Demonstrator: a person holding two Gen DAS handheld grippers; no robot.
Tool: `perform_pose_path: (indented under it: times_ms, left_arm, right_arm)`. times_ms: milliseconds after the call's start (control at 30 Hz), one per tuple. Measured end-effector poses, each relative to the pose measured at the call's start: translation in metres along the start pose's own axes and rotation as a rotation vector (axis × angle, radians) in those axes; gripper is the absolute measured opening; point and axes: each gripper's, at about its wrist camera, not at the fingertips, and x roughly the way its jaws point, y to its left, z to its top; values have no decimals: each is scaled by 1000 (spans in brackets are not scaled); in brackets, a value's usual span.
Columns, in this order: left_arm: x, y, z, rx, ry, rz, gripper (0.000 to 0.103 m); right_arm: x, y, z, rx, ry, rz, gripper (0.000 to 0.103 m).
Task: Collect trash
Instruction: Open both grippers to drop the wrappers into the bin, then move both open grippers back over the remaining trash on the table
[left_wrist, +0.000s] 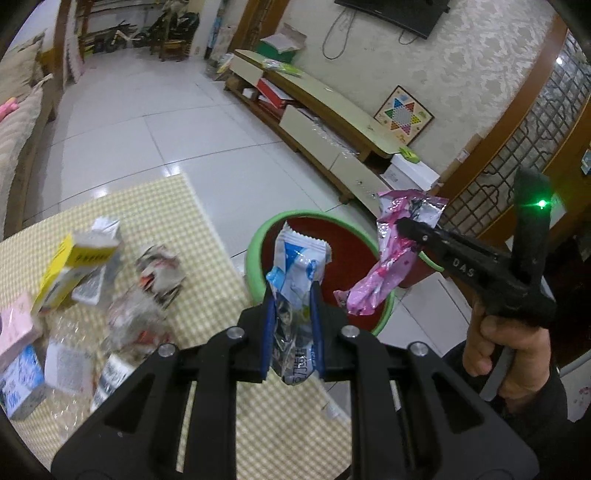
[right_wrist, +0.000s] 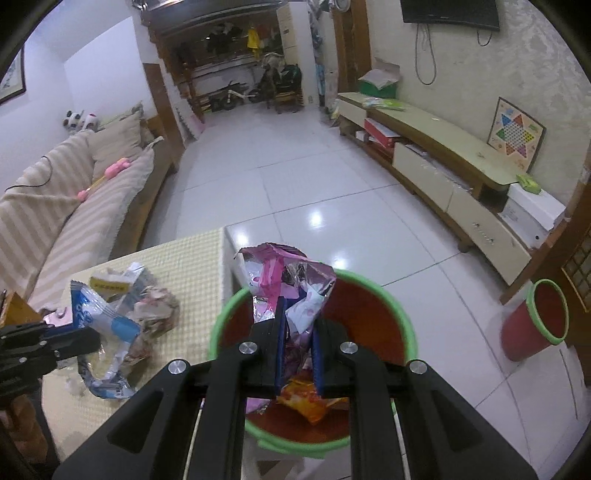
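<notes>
My left gripper (left_wrist: 292, 295) is shut on a blue and white snack wrapper (left_wrist: 295, 266), held at the table's right edge beside the red bin with a green rim (left_wrist: 258, 236). It also shows in the right wrist view (right_wrist: 107, 321). My right gripper (right_wrist: 300, 314) is shut on a crumpled pink foil wrapper (right_wrist: 288, 280) and holds it over the bin (right_wrist: 402, 317); an orange wrapper (right_wrist: 310, 400) lies inside. The pink wrapper (left_wrist: 391, 258) and right gripper (left_wrist: 406, 227) also show in the left wrist view.
The table with a yellow checked cloth (left_wrist: 166, 206) holds a yellow box (left_wrist: 70, 273), crumpled paper (left_wrist: 155, 273) and other cartons. A second red bin (right_wrist: 535, 325) stands on the tiled floor to the right. A sofa (right_wrist: 62, 206) is left, a low TV cabinet (right_wrist: 436, 155) right.
</notes>
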Motion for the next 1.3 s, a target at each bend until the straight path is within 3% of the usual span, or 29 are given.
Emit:
perform_pose_path:
  times_ms: [300, 1000, 1167, 1300]
  left_arm:
    - [33, -21, 34, 21, 15, -44, 17]
    - [82, -31, 50, 20, 87, -22, 21]
    - [77, -28, 51, 3, 59, -33, 44]
    - [67, -23, 52, -15, 30, -35, 67]
  right_arm:
    - [6, -30, 0, 69, 5, -75, 11]
    - [15, -34, -4, 101, 18, -146, 14]
    - [15, -28, -4, 87, 8, -167, 22]
    - [13, -27, -2, 86, -14, -154, 40]
